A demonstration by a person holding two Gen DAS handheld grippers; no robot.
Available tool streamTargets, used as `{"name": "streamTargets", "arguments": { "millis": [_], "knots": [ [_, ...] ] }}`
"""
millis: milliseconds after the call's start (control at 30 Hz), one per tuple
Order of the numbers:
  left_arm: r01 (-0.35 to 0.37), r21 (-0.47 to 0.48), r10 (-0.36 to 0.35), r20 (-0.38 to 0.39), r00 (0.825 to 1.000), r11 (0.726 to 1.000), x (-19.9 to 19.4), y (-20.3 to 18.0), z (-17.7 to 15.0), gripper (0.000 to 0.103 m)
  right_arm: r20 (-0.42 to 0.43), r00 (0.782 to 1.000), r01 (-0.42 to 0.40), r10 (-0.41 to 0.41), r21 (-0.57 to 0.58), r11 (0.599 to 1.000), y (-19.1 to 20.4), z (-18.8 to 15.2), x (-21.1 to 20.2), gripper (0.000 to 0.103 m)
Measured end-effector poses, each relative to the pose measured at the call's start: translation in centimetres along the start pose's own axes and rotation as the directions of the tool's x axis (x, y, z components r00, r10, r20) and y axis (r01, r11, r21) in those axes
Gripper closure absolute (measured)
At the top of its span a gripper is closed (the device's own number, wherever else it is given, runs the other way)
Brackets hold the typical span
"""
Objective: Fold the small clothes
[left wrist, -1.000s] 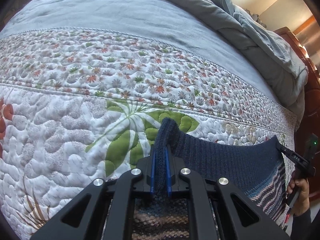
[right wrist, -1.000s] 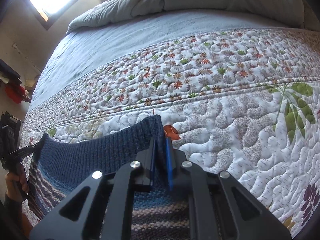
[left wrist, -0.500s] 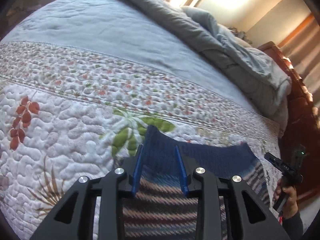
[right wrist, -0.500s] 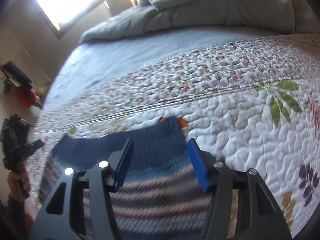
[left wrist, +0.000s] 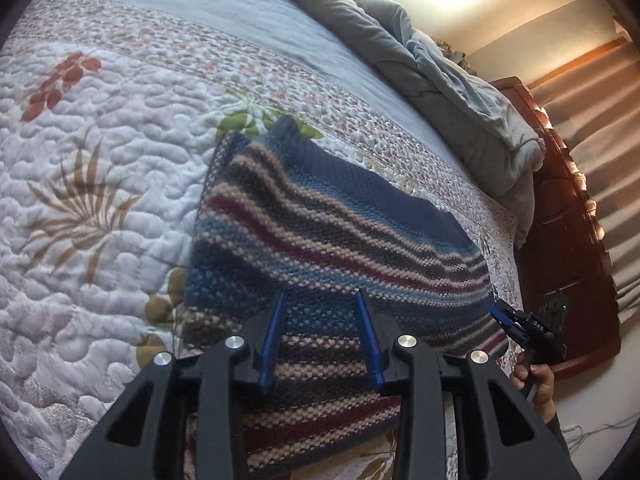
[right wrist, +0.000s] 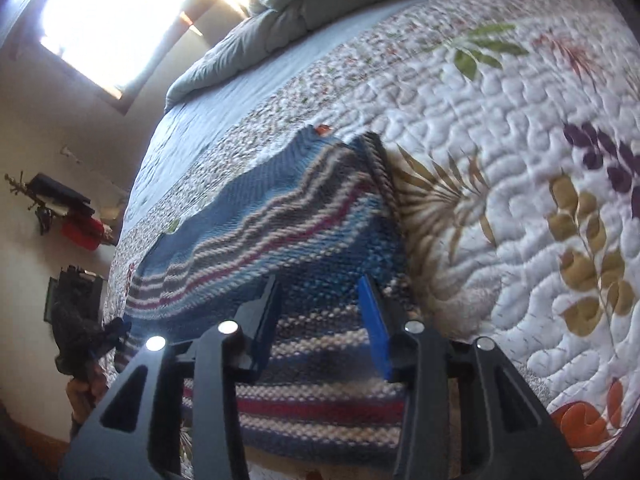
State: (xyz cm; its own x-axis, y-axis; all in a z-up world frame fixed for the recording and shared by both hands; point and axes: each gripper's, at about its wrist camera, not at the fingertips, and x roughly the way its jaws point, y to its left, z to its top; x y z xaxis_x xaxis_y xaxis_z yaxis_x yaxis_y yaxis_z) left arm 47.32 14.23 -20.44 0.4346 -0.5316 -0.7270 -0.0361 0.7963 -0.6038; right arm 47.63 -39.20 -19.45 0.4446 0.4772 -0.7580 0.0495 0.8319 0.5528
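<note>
Quilted bed (left wrist: 100, 184) carries our folded striped sweater (left wrist: 320, 232); our left gripper (left wrist: 320, 336) is opening, right gripper (right wrist: 324, 324) closing, fingers gripping nothing.

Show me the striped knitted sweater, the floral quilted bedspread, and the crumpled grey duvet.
Striped knitted sweater (left wrist: 320, 240), left wrist view, on its folded-over striped panel.
Floral quilted bedspread (left wrist: 100, 152), left wrist view, bare white quilting left of the sweater.
Crumpled grey duvet (left wrist: 452, 92), left wrist view, middle of the bunched folds.

Spread across the bed: white quilt (left wrist: 100, 208) with stitched leaves, floral band (left wrist: 168, 44) beyond. Bunched at the far edge, grey duvet (left wrist: 452, 92). Off the side, dark wooden headboard (left wrist: 568, 248); bright window (right wrist: 120, 20).
</note>
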Motion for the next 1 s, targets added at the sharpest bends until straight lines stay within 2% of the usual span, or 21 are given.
{"name": "streamTargets", "arguments": {
  "millis": [67, 133, 200, 267, 300, 433, 500, 567, 600, 667, 700, 733, 767, 800, 833, 900, 1000],
  "knots": [
    [-0.013, -0.019, 0.013, -0.012, 1.0, 1.0, 0.8, 0.9, -0.1, 0.071, 0.004, 1.0, -0.007, 0.007, 0.036, 0.999, -1.1, -0.2, 0.3, 0.071],
    [-0.026, -0.047, 0.025, -0.019, 1.0, 0.999, 1.5, 2.3, -0.2, 0.086, -0.001, 1.0, 0.008, -0.008, 0.037, 0.999, -1.7, -0.4, 0.6, 0.082],
    [-0.014, -0.078, 0.012, -0.018, 1.0, 0.997, 1.7, 3.2, -0.4, 0.09, 0.001, 1.0, 0.005, -0.005, 0.045, 0.999, -1.9, -0.5, 0.1, 0.084],
    [0.007, -0.081, -0.006, 0.006, 1.0, 0.997, 0.4, 2.8, -0.7, 0.085, 0.023, 1.0, -0.017, 0.016, 0.045, 0.999, -1.3, -1.1, -1.7, 0.073],
    [0.011, -0.053, -0.009, 0.023, 1.0, 0.999, -0.6, 2.1, -1.1, 0.076, 0.044, 0.999, -0.022, 0.021, 0.015, 1.0, -0.5, -1.8, -3.0, 0.066],
    [0.026, 0.052, -0.029, 0.059, 0.998, 0.998, -3.4, -0.4, -4.2, 0.06, 0.045, 0.999, -0.021, 0.023, -0.044, 0.999, 0.7, -4.6, -4.9, 0.065],
    [0.004, 0.069, -0.007, 0.041, 0.999, 0.998, -3.2, -0.3, -5.4, 0.06, 0.014, 1.0, 0.015, -0.015, -0.036, 0.999, -0.1, -5.7, -4.1, 0.065],
    [-0.01, 0.057, 0.009, 0.016, 1.0, 0.998, -2.3, 0.7, -6.2, 0.062, 0.006, 0.999, 0.04, -0.04, 0.011, 0.999, -1.9, -6.3, -3.1, 0.072],
    [-0.001, 0.036, 0.001, 0.0, 1.0, 0.999, -1.9, 1.6, -6.4, 0.065, 0.011, 0.999, 0.038, -0.038, 0.041, 0.998, -2.6, -6.3, -3.1, 0.077],
    [0.021, 0.016, -0.021, -0.014, 1.0, 1.0, -1.7, 2.2, -6.5, 0.067, 0.015, 0.999, 0.046, -0.047, 0.076, 0.996, -2.8, -6.4, -3.5, 0.077],
    [0.035, 0.004, -0.035, -0.019, 0.999, 0.999, -2.0, 2.4, -6.4, 0.067, 0.02, 0.998, 0.062, -0.063, 0.074, 0.995, -2.3, -6.5, -3.9, 0.072],
    [0.047, -0.003, -0.047, -0.024, 0.999, 0.999, -2.2, 2.2, -6.2, 0.066, 0.031, 0.995, 0.09, -0.091, 0.032, 0.995, -0.8, -6.8, -4.5, 0.06],
    [0.067, -0.002, -0.067, -0.031, 0.997, 0.998, -3.0, 2.1, -5.9, 0.064, 0.04, 0.993, 0.114, -0.113, -0.015, 0.993, 0.6, -7.0, -4.9, 0.053],
    [0.083, 0.012, -0.083, -0.024, 0.996, 0.996, -3.9, 1.9, -5.5, 0.053, 0.053, 0.987, 0.154, -0.15, -0.08, 0.985, 2.5, -7.5, -5.3, 0.045],
    [0.088, 0.031, -0.088, -0.009, 0.996, 0.996, -4.9, 1.9, -5.2, 0.037, 0.072, 0.979, 0.198, -0.188, -0.173, 0.965, 5.1, -8.4, -5.5, 0.042],
    [0.081, 0.059, -0.082, 0.02, 0.996, 0.995, -6.5, 1.9, -4.3, 0.025, 0.098, 0.967, 0.253, -0.233, -0.326, 0.911, 9.6, -10.5, -5.3, 0.035],
    [0.066, 0.05, -0.066, -0.007, 0.998, 0.997, -7.4, 3.0, -2.4, 0.023, 0.123, 0.95, 0.309, -0.288, -0.517, 0.798, 15.8, -14.2, -3.5, 0.023]
  ]
}}
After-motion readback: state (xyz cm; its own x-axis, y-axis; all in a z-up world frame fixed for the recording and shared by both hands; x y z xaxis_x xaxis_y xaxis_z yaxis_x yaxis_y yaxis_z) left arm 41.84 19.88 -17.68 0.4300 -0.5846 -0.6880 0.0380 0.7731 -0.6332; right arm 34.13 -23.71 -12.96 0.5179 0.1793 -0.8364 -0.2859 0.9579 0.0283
